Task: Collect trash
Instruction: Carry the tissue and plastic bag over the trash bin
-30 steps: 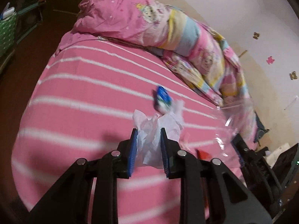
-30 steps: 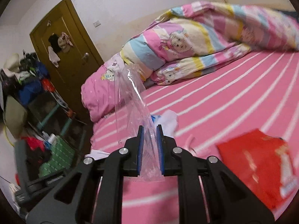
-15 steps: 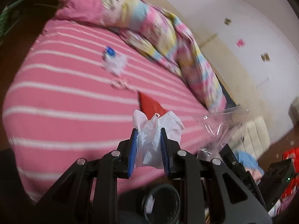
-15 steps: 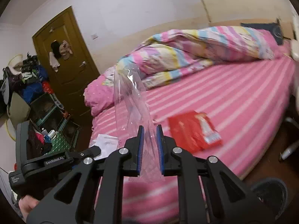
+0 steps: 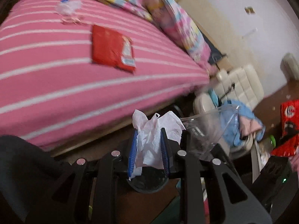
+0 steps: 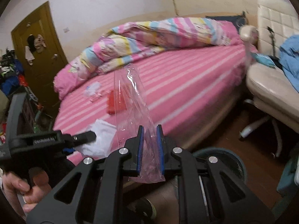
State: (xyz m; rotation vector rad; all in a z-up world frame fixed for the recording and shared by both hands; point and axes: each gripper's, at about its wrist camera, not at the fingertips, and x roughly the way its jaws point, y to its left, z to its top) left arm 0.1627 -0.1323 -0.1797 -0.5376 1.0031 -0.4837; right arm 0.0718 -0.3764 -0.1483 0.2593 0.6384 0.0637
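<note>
My left gripper [image 5: 149, 134] is shut on a crumpled white tissue [image 5: 151, 140], held off the bed's edge over a dark round bin [image 5: 147, 182]. The tissue [image 6: 101, 140] and left gripper [image 6: 89, 136] also show in the right wrist view, just left of the bag. My right gripper [image 6: 150, 130] is shut on a clear plastic bag [image 6: 133, 100], which stands upright; the bag [image 5: 205, 128] shows right of the tissue. On the pink striped bed [image 5: 46, 71] lie a red wrapper [image 5: 112, 48], and a white and blue scrap [image 5: 68, 6].
A rolled pink patterned quilt [image 6: 149, 37] lies along the bed's far side. A cream office chair [image 6: 271, 85] with blue clothes [image 5: 241, 123] stands at the bed's foot. A red box [image 5: 288, 119] sits on the brown floor. A brown door [image 6: 37, 56] is at left.
Both grippers have pulled back from the bed toward its foot, each keeping its hold. The left gripper with the tissue now hangs over the bin, close to the bag.
</note>
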